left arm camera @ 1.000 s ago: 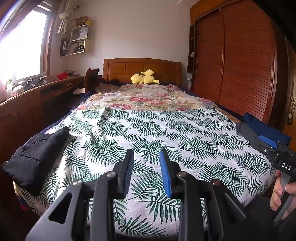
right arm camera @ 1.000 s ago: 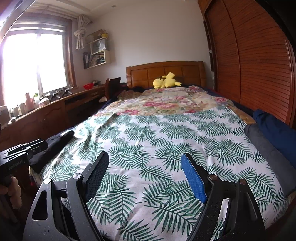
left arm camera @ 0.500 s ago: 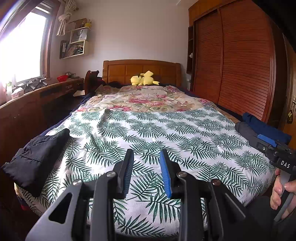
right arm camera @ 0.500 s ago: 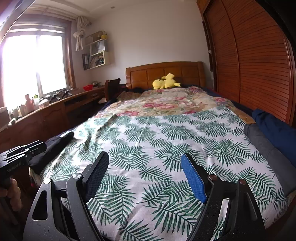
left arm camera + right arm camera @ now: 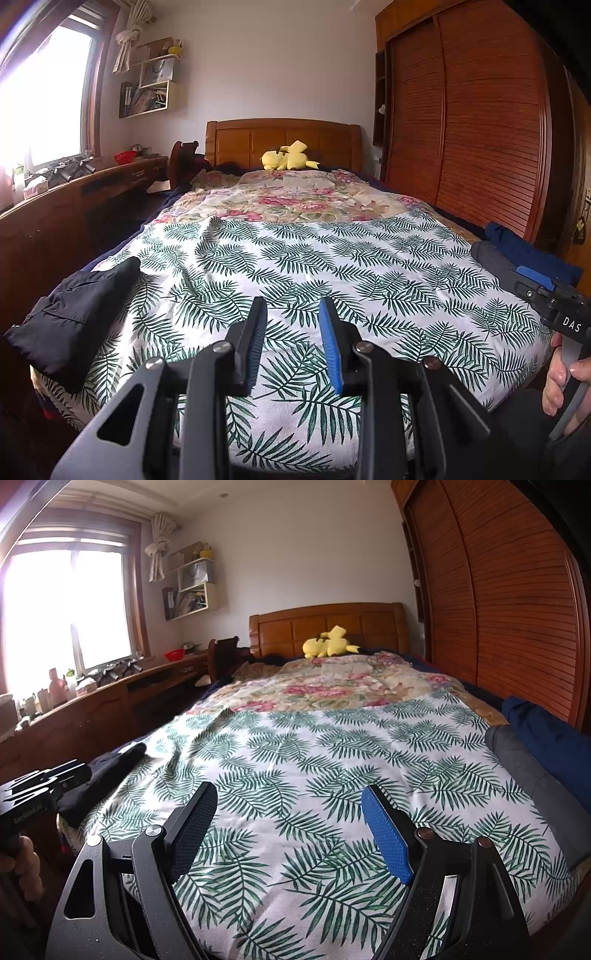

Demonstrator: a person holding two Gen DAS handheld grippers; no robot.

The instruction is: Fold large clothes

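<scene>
A black garment (image 5: pixel 74 314) lies folded at the bed's near left corner; in the right wrist view it shows (image 5: pixel 110 771) beyond the left gripper's body. A grey garment (image 5: pixel 532 775) and a navy garment (image 5: pixel 546 731) lie along the bed's right edge, also seen in the left wrist view as grey (image 5: pixel 491 254) and navy (image 5: pixel 524 251). My left gripper (image 5: pixel 291 336) hovers over the bed's foot, open a little and empty. My right gripper (image 5: pixel 288 827) hovers there too, wide open and empty.
The bed's palm-leaf sheet (image 5: pixel 314 266) spreads flat, with a floral quilt (image 5: pixel 295 199) and a yellow plush toy (image 5: pixel 286 157) near the headboard. A wooden desk (image 5: pixel 74 199) runs along the left. A slatted wardrobe (image 5: pixel 480 129) lines the right.
Both grippers have tilted slightly so the bed sits a little lower in view. Jaw openings are unchanged.
</scene>
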